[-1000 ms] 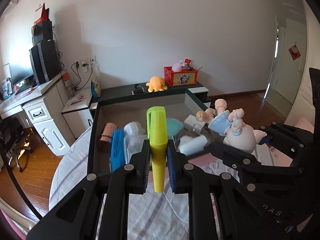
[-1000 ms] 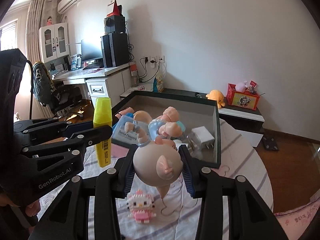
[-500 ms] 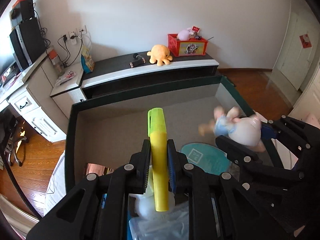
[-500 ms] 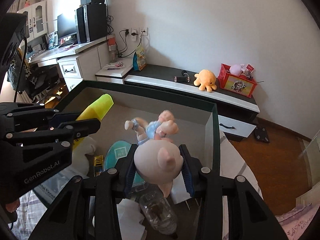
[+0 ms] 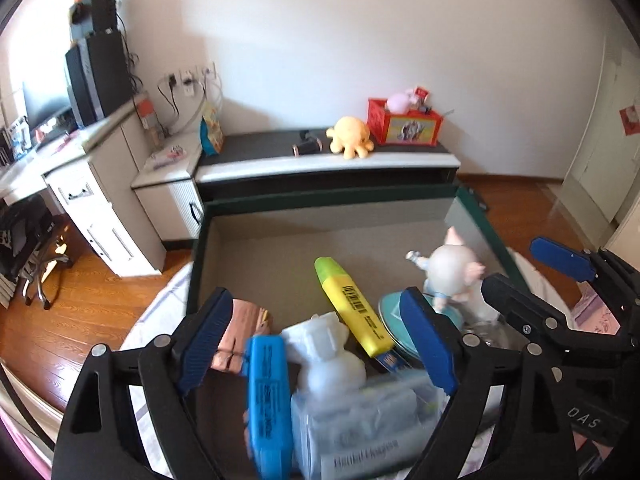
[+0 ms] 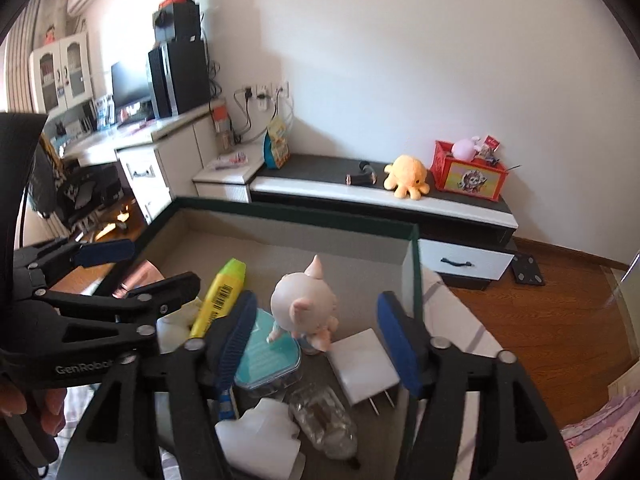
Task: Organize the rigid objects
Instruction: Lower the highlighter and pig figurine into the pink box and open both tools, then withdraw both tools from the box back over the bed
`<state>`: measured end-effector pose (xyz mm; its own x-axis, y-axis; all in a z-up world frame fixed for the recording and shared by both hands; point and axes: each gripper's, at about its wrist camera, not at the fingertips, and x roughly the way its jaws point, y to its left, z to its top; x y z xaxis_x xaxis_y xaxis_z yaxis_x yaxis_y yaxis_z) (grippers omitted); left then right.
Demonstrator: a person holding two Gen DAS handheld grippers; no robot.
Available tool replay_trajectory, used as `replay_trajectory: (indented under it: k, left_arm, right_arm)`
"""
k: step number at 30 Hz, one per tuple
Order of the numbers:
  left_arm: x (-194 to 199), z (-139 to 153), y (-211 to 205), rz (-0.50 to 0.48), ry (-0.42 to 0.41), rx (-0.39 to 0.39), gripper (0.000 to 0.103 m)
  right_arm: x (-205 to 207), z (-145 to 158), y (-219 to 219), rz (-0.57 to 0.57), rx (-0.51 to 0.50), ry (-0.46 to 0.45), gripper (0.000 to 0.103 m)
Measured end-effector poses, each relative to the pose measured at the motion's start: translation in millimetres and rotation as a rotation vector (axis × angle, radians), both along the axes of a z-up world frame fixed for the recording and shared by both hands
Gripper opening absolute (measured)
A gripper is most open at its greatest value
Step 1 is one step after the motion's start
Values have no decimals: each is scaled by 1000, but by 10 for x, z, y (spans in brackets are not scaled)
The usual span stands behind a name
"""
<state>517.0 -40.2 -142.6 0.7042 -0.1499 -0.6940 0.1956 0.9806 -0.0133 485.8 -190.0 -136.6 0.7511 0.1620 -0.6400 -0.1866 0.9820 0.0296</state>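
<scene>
The yellow highlighter (image 5: 352,308) lies loose inside the dark-green-rimmed box (image 5: 320,196), leaning on a white figure (image 5: 324,352). My left gripper (image 5: 316,340) hovers over it, its jaws opening, its pads touching nothing. The pink pig doll (image 6: 304,300) sits in the box (image 6: 296,216) on the teal round case (image 6: 268,356), head towards me. My right gripper (image 6: 316,336) is above and behind the doll, jaws opening, pads clear of it. Each gripper shows in the other's view: the right gripper (image 5: 532,276) and the left gripper (image 6: 140,268).
The box also holds a blue highlighter (image 5: 268,392), a copper roll (image 5: 240,328), a clear pouch (image 5: 360,420), a white plug (image 6: 364,364) and a clear bottle (image 6: 320,416). Behind it stands a low cabinet with an orange octopus plush (image 5: 350,140) and a red box (image 5: 404,122).
Both grippers moved forward over the box and opened. The yellow highlighter left the left jaws and the pig doll left the right jaws; both now rest in the box.
</scene>
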Motion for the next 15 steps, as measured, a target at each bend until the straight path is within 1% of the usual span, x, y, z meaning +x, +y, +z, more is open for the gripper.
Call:
replay_trajectory:
  k: [2,3,4,5,9,11,13,15]
  left_arm:
    - [-304,161,38,13,-79,20,95]
    - [-479,247,57,21,-120,30,96]
    - [-659,316,86,29,-158,33,100]
    - [-811,386,121,37,-189,33,102]
    - [-1553,624,245,94,-326,34,103]
    - [-1851,734,279,118,-370,40,103]
    - [-2212,810,359,134,-397,38,103]
    - [-2510,846,430,138,-415,17,103]
  right_arm:
    - [-202,146,7,13,18,-34,70]
    - [-324,216,7,11,21,-58,73]
    - [-466,292,22,3,19,-80,81]
    - [-606,357,41,-2,19,-103,83]
    - [-1265,606,88,-26,37,-205,84]
    - [-1600,709,118,-42,41,-260,87]
    - [-1912,769,170,-51,32,-296,88]
    - [-2198,822,200,-50,36,-334,88]
